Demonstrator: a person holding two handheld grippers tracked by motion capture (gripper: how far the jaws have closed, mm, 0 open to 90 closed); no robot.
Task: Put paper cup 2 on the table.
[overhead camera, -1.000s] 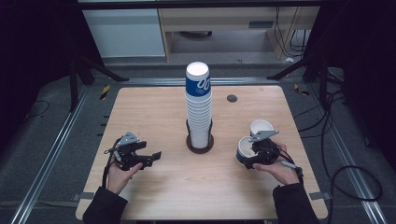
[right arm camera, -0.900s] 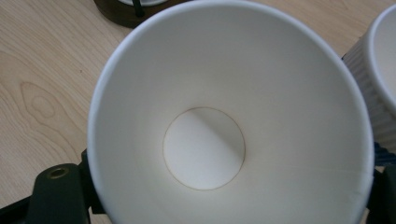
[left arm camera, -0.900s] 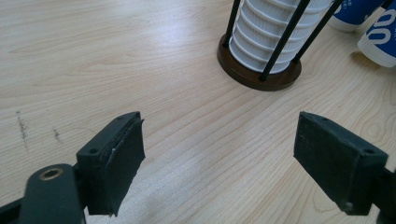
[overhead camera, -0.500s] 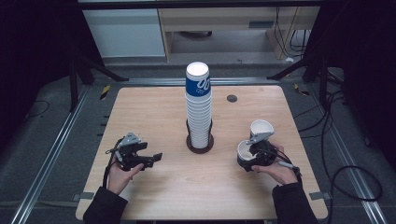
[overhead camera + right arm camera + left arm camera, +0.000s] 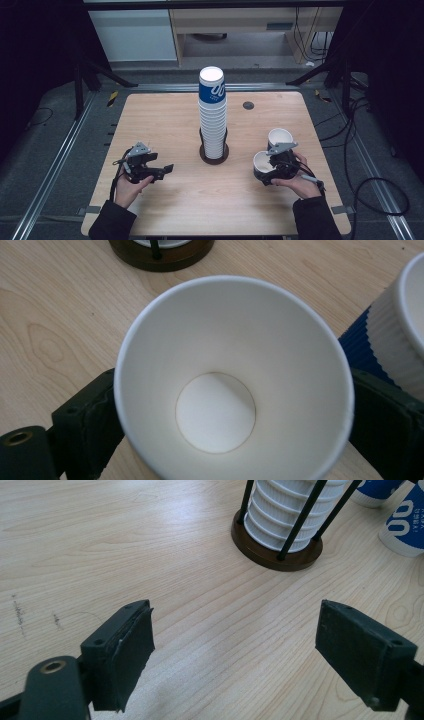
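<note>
While the right gripper [image 5: 270, 172] holds a paper cup [image 5: 232, 385] between its two black jaws, one on each side of the wall below the rim, the cup's open mouth faces the right gripper view and its white inside is empty. High view puts this held cup at the table's right front, beside a second paper cup [image 5: 279, 137] standing upright just behind it. Judgement: thin paper, very light, wall gives under squeeze, so a firm pinch would oval the mouth; the rolled rim is the stiffest part, and a hold just under it on the ribbed sleeve should resist slipping. Left gripper [image 5: 235, 655] hangs wide open over bare wood, holding nothing, at the table's left front. Tall stack of nested cups [image 5: 212, 112], blue-printed on top, stands mid-table in a holder [image 5: 277, 555] with a dark round base and thin black rods. Table [image 5: 150, 115] is pale wood grain, flat, matt, a few faint scuffs. Surroundings dim: dark floor, metal rails, cables at right, pale cabinet behind.
</note>
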